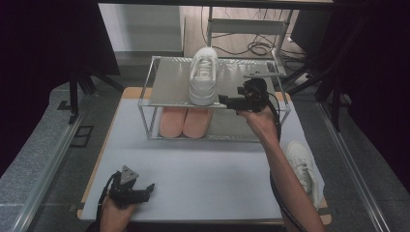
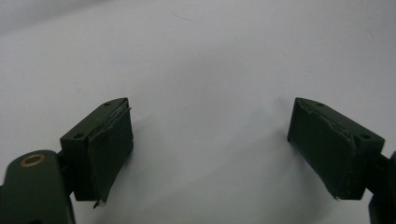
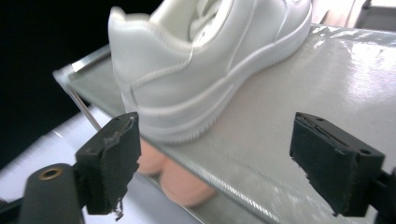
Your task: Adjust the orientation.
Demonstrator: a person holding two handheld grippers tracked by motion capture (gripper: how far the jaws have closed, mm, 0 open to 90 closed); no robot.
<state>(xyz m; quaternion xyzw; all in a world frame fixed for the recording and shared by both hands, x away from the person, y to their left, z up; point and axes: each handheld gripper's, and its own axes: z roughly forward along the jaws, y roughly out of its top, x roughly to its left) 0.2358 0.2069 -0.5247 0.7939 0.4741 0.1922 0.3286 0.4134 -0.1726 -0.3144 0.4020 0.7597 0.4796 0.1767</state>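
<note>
One white sneaker (image 1: 203, 75) already up on the shoe rack's (image 1: 167, 84) top shelf, heel at the front edge; its mate (image 1: 302, 166) on the table right of the rack. Right gripper (image 1: 227, 101) beside that heel, jaws wide, nothing between them. Left gripper (image 2: 210, 154) idle near the rack-side table's front edge, likewise wide and empty. Best backed straight off without nudging the heel, then over to the mate, clear of the pink slippers (image 1: 184, 122) below.

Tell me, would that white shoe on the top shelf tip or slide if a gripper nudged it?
The white shoe probably won't tip: its broad flat sole rests fully on the top shelf. It may slide, since the shelf looks smooth and shiny. Its heel sits near the front edge, so a pull could likely drag it off.
</note>
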